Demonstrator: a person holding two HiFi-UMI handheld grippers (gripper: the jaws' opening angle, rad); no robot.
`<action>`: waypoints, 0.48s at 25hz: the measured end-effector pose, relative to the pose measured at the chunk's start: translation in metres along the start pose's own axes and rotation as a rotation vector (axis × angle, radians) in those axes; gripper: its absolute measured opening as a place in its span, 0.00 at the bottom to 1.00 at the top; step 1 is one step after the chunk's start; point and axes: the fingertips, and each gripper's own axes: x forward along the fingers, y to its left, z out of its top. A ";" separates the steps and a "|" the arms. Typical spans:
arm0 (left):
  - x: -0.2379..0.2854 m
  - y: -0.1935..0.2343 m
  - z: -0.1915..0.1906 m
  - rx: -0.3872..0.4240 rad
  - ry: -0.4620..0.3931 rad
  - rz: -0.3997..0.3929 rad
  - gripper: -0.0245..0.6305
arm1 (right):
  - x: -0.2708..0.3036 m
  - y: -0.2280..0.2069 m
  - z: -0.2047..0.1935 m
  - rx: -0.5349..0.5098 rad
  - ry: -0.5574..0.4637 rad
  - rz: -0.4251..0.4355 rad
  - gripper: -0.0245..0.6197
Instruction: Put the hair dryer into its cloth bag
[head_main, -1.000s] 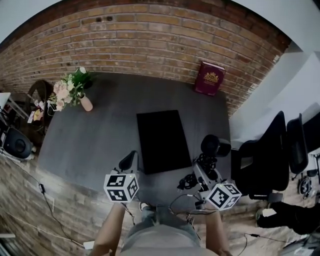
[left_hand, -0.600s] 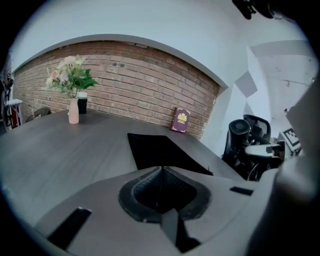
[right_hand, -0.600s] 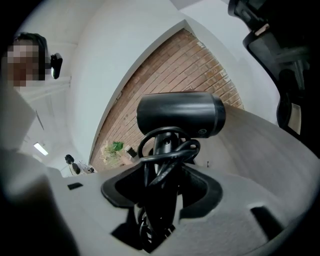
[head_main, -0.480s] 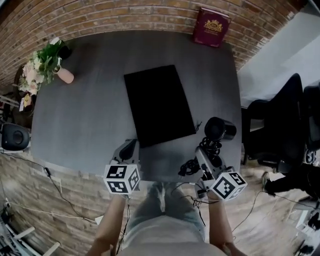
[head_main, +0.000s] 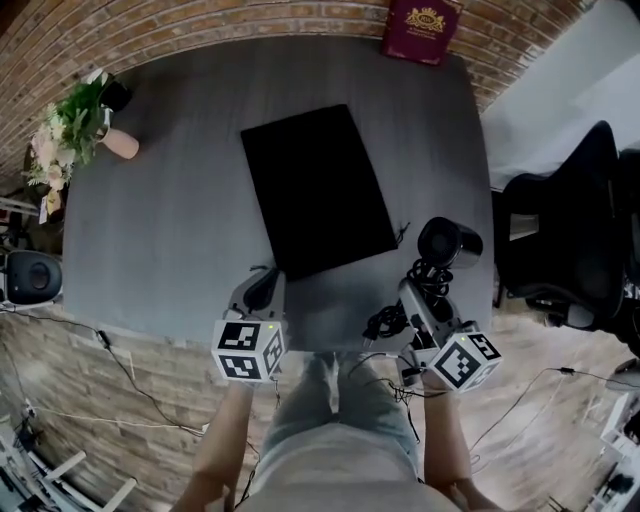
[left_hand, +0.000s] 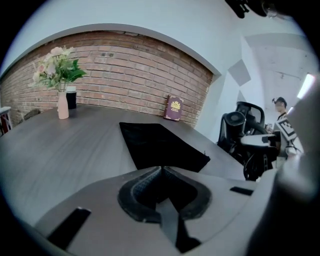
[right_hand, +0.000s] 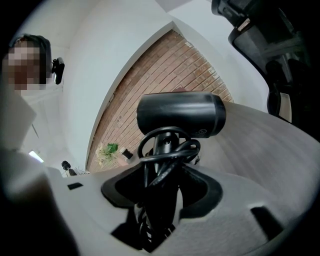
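Observation:
The black cloth bag (head_main: 315, 190) lies flat and empty-looking on the grey table (head_main: 180, 230); it also shows in the left gripper view (left_hand: 160, 147). My left gripper (head_main: 262, 290) hovers at the bag's near left corner, shut with nothing in it (left_hand: 161, 169). On the right, my right gripper (head_main: 425, 300) is shut on the handle of the black hair dryer (head_main: 447, 243), over the table's right front corner. In the right gripper view the dryer's barrel (right_hand: 181, 114) stands above the jaws (right_hand: 162, 175), with its cord (right_hand: 170, 150) looped around the handle.
A vase of flowers (head_main: 75, 125) stands at the table's far left. A red book (head_main: 422, 25) leans on the brick wall at the back. A black office chair (head_main: 560, 230) is to the right, a speaker (head_main: 30, 278) and cables on the floor to the left.
Both grippers have sunk toward the table's front edge, the right one still holding the dryer. The head view has tipped down, so the bag and table fill more of it.

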 end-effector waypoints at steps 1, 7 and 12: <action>0.001 -0.003 0.001 0.017 0.006 -0.010 0.06 | 0.000 -0.001 0.001 0.002 -0.001 -0.003 0.36; 0.004 -0.016 0.004 0.111 0.048 -0.088 0.10 | -0.001 -0.002 0.006 0.021 -0.023 -0.015 0.36; 0.013 -0.028 0.002 0.228 0.090 -0.160 0.18 | -0.005 -0.013 0.007 0.029 -0.032 -0.034 0.36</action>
